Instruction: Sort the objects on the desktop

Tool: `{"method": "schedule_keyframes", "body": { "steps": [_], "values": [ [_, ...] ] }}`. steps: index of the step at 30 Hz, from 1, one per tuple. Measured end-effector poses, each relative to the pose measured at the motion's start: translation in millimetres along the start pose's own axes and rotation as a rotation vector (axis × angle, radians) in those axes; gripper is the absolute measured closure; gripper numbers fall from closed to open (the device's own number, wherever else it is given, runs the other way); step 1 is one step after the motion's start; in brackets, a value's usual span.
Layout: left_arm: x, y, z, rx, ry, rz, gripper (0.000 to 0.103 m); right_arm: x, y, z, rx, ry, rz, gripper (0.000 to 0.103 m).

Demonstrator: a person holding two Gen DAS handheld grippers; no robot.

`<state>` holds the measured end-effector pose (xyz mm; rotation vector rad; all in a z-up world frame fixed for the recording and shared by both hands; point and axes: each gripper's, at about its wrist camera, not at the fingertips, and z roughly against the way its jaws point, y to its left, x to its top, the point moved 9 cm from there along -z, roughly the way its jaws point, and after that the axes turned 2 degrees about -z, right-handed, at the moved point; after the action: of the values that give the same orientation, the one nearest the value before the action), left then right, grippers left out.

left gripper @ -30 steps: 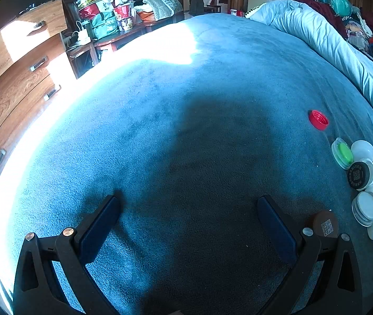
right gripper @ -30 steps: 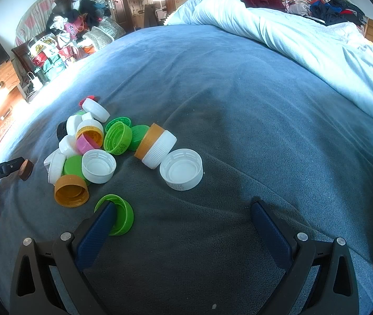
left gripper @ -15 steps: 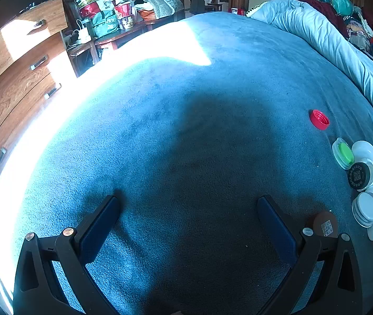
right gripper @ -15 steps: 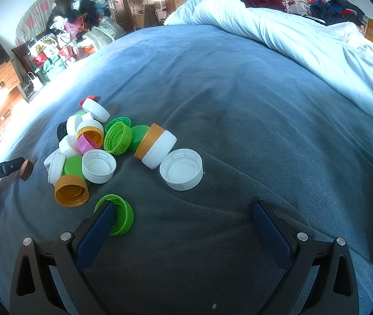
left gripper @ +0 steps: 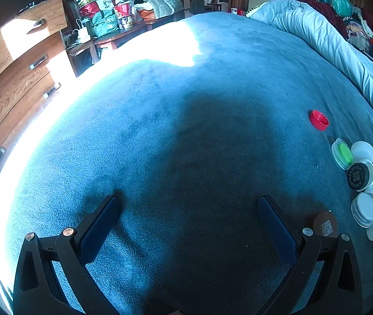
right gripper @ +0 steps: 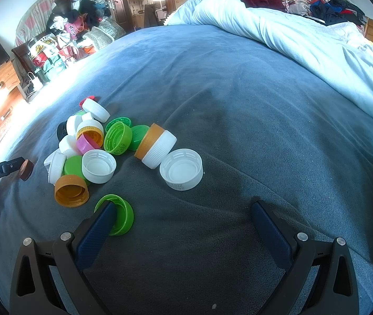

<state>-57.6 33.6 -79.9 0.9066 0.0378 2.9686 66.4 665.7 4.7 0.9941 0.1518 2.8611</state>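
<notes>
Blue-grey bedspread [right gripper: 239, 110] fills both of our views, with a wooden dresser [left gripper: 10, 78] at ten o'clock. We hold the left gripper [left gripper: 186, 210] spread wide over bare fabric, a brown cap [left gripper: 324, 224] just beside its right finger. Our right gripper [right gripper: 181, 215] also gapes wide and empty; the pile of bottle caps [right gripper: 102, 144] lies at eleven o'clock, a green cap [right gripper: 122, 218] touching its left finger.

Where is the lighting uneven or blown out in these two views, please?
Left wrist view: sunlight overexposes the blanket edge and dresser, with a dark shadow mid-frame. Right wrist view: even light on the bottle caps; glare far left only.
</notes>
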Motion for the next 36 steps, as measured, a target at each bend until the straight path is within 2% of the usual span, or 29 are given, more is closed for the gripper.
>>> {"method": "schedule_keyframes", "body": {
  "steps": [6, 10, 13, 14, 16, 18, 21, 23, 27, 29, 30, 31, 32, 33, 34, 36],
  "values": [
    [2, -2, 0, -0.002, 0.009, 0.001, 0.001, 0, 0, -1, 0.0, 0.0, 0.0, 0.0],
    [1, -5, 1, -0.015, 0.045, -0.02, 0.001, 0, 0, -1, 0.0, 0.0, 0.0, 0.0],
    [-6, -22, 17, -0.118, 0.046, -0.085, 0.002, 0, 0, -1, 0.0, 0.0, 0.0, 0.0],
    [-6, -30, 25, -0.171, 0.031, -0.103, 0.003, 0, 0, 0, 0.0, 0.0, 0.0, 0.0],
    [-2, -56, 40, -0.304, 0.011, -0.138, 0.011, 0, 0, 0, 0.0, 0.0, 0.0, 0.0],
    [5, -78, 45, -0.338, -0.004, -0.183, 0.011, 0, 0, 0, 0.0, 0.0, 0.0, 0.0],
    [7, -103, 43, -0.335, 0.007, -0.353, 0.02, -1, 1, 0, -0.001, 0.0, 0.001, 0.0],
    [-2, -108, 45, -0.392, 0.017, -0.436, 0.021, -1, 1, 0, -0.002, 0.0, 0.002, 0.0],
    [-19, -101, 37, -0.425, 0.013, -0.428, 0.021, -1, 2, 0, -0.005, -0.001, 0.003, 0.0],
    [-19, -103, 33, -0.448, 0.004, -0.4, 0.027, 1, 2, 0, -0.011, 0.003, 0.008, 0.0],
    [-17, -105, 32, -0.44, -0.001, -0.406, 0.033, 3, 3, -1, -0.021, 0.015, 0.013, 0.0],
    [-18, -106, 32, -0.429, -0.01, -0.418, 0.045, 3, 2, -3, -0.024, 0.016, 0.017, 0.0],
    [-16, -109, 31, -0.417, -0.021, -0.43, 0.05, 3, 2, -2, -0.018, 0.016, 0.015, 0.0],
    [-15, -104, 34, -0.415, -0.027, -0.43, 0.07, 2, 3, -2, -0.007, 0.02, 0.012, 0.0],
    [-14, -102, 33, -0.408, -0.032, -0.421, 0.078, 2, 2, -2, 0.009, 0.026, 0.014, 0.0],
    [-12, -96, 36, -0.437, -0.031, -0.377, 0.078, 1, -1, 1, 0.073, 0.06, 0.039, 0.0]
  ]
}}
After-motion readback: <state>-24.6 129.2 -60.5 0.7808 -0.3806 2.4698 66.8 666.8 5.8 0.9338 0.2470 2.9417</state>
